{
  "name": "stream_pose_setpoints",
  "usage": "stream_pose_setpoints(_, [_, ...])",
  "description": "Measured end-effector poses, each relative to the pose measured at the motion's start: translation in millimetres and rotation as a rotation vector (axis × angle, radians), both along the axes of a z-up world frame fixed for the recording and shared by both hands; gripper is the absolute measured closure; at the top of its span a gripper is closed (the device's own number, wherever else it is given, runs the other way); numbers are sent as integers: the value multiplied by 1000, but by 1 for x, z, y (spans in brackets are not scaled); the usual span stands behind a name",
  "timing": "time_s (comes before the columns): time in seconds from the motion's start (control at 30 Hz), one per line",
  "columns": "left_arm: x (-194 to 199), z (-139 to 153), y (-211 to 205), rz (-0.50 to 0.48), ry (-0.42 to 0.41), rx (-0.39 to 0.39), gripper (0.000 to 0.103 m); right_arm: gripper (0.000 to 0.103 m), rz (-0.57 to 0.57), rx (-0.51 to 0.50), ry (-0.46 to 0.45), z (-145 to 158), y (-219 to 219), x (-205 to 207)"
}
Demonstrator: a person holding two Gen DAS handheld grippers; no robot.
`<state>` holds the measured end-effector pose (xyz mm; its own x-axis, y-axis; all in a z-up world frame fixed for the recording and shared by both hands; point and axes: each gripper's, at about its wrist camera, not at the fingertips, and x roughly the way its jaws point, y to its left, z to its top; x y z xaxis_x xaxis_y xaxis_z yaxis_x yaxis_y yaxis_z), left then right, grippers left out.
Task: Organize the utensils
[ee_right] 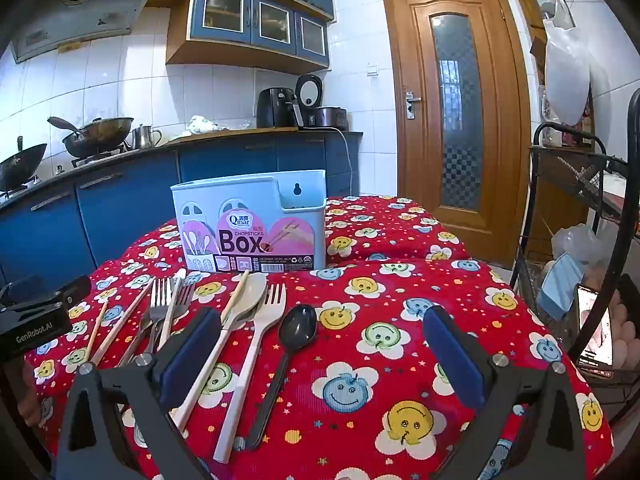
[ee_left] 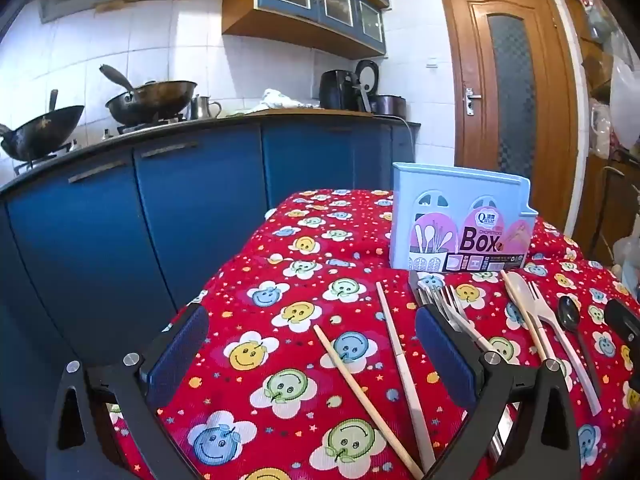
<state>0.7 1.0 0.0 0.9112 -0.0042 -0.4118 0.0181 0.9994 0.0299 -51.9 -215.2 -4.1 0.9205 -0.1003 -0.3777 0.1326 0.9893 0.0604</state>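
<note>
Both grippers hover low over a red smiley-flower tablecloth [ee_right: 400,280], jaws spread wide and holding nothing: left gripper [ee_left: 312,354], right gripper [ee_right: 320,358]. From left to right, loose utensils lie flat on the cloth: two pale wooden chopsticks [ee_left: 362,398], a cluster of steel forks [ee_right: 160,300], a beige plastic spoon [ee_right: 246,300] crossed by a third chopstick, a beige plastic fork [ee_right: 262,320], and a black plastic spoon [ee_right: 294,330]. Behind them stands a light-blue plastic chopstick box [ee_right: 250,220] with a pink "Box" label, upright, near the utensil tips.
</note>
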Motion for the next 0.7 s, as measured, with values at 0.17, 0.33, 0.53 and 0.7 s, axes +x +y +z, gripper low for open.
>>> stream_pose_setpoints(0.17, [-1,1,3,2,-13,2,0,0,1,-4,-2,0,0,0])
stream_pose_setpoints(0.33, [-3,4,-2,9,-13,5,0,0,1,-4,-3,0,0,0])
stream_pose_setpoints(0.53, [-2,2,-1,9,-13,2,0,0,0,-3,-5,1,0,-1])
stream_pose_setpoints(0.7, [-2,2,0,9,-13,0,0,0,1,-2,-6,1,0,-1])
